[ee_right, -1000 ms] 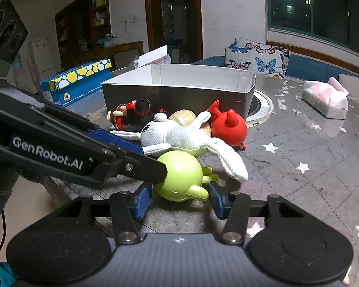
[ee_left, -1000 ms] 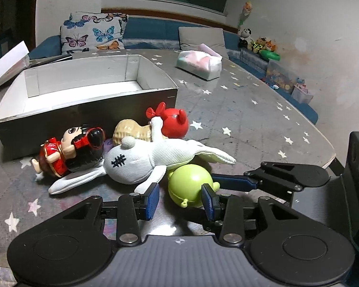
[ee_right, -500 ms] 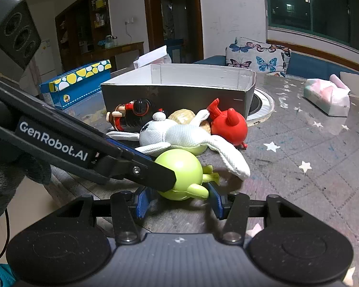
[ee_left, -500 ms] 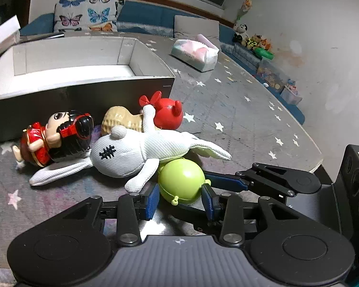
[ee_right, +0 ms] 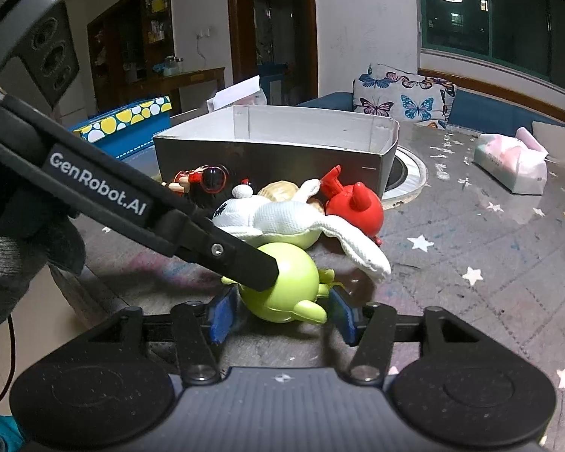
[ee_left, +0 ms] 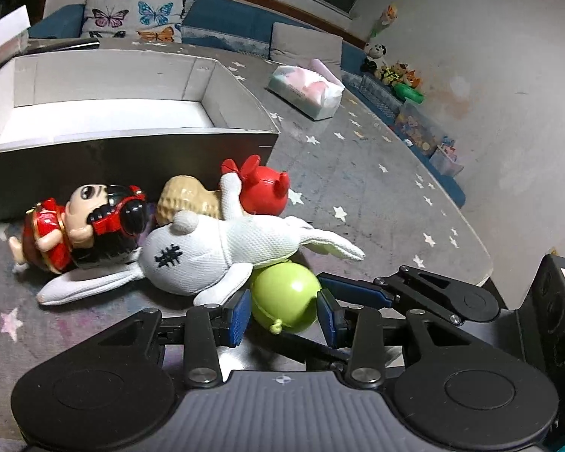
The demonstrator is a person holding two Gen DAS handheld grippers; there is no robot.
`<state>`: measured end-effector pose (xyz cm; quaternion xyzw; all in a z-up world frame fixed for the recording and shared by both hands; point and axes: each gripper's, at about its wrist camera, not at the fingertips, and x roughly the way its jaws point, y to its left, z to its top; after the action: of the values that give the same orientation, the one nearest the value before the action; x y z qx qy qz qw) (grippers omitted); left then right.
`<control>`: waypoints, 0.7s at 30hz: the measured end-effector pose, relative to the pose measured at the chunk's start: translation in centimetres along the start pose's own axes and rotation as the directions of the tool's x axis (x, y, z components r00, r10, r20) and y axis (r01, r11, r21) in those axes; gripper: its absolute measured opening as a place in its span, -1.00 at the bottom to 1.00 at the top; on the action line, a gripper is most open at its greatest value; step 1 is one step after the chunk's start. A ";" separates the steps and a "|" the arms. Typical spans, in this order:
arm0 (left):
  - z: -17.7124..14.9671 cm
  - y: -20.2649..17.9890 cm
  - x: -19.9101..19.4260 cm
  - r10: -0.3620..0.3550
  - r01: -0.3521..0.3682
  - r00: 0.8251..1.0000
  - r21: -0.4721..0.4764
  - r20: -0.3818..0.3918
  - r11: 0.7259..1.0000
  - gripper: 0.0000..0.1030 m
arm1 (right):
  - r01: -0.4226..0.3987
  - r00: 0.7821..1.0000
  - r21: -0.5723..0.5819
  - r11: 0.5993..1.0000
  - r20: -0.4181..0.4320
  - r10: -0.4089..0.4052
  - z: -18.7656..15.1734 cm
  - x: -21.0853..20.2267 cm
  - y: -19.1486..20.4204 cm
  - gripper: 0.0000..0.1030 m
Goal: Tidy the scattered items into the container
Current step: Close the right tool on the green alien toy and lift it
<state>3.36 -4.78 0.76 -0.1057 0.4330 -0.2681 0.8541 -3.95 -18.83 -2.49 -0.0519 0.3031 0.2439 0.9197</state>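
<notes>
- The green toy (ee_left: 284,301) is bracketed by the left gripper (ee_left: 284,314), whose blue fingers (ee_left: 238,314) are spread at its sides; whether they touch it cannot be told.
- The same toy (ee_right: 282,282) is flanked by the spread fingers of the right gripper (ee_right: 280,312).
- It lies near the table (ee_left: 376,196) edge, under the white plush rabbit (ee_left: 214,252).
- The open box (ee_left: 132,113) stands behind the toy pile.

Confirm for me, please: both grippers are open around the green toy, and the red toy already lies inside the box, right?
Not quite: the red toy lies on the table outside the box, as the left wrist view shows. The left gripper and right gripper are open around the green toy.
</notes>
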 end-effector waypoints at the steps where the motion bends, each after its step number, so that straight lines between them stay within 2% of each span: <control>1: 0.1 -0.1 0.2 0.002 -0.002 1.000 0.001 -0.002 1.000 -0.20 | 0.000 1.000 -0.002 1.000 0.003 0.000 0.1 0.0 0.0 0.12; 8: 0.6 0.0 0.8 -0.005 0.005 1.000 0.004 -0.019 1.000 -0.15 | -0.012 1.000 -0.017 1.000 -0.002 0.012 0.3 0.3 0.1 0.07; 11: 0.5 0.0 0.8 -0.005 0.005 1.000 0.000 -0.016 1.000 -0.16 | -0.005 1.000 -0.018 1.000 -0.003 0.005 0.2 0.2 0.0 -0.09; 17: -0.2 -0.8 0.7 0.014 -0.013 1.000 0.041 -0.007 0.999 -0.16 | -0.006 1.000 -0.017 1.000 -0.007 0.006 -0.1 -0.2 0.0 -0.09; 21: -0.2 -0.4 0.8 0.005 -0.005 1.000 0.016 -0.004 1.000 -0.15 | 0.000 1.000 -0.011 1.000 -0.002 0.000 -0.2 -0.2 0.1 -0.08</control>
<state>3.41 -5.57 0.23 -0.0973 0.4328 -0.2695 0.8547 -4.19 -18.86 -2.50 -0.0573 0.3026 0.2457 0.9191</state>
